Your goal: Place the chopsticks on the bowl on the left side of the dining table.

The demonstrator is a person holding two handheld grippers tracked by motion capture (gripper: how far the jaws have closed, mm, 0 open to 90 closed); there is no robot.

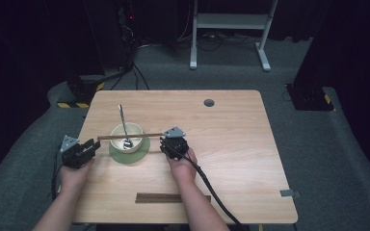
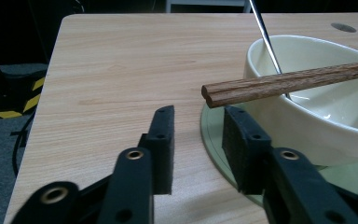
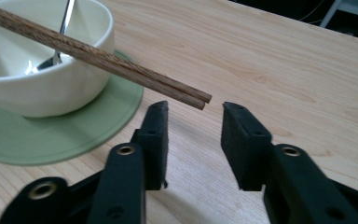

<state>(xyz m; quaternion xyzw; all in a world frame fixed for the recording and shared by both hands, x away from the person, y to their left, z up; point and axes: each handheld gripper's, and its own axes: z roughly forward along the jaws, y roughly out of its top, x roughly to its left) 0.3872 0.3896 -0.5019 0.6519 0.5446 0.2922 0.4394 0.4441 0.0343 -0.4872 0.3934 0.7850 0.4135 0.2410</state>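
Your spoon [image 2: 266, 37] runs off the top edge of the left gripper view. The bowl [image 3: 46, 70] is cropped at upper left of the right gripper view, perhaps hiding the chopsticks' [image 3: 98, 60] far ends.

My left gripper [image 1: 79, 153] and right gripper [image 1: 174, 143] match — black bodies, grey three-cornered plates, brass-ringed screw holes, thick black cables.

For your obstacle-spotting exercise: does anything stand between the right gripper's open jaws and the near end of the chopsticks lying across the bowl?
Nothing visible does. The right gripper is open, and the chopsticks end just past its jaw tips with only bare table around. The bowl and green plate sit off to one side.
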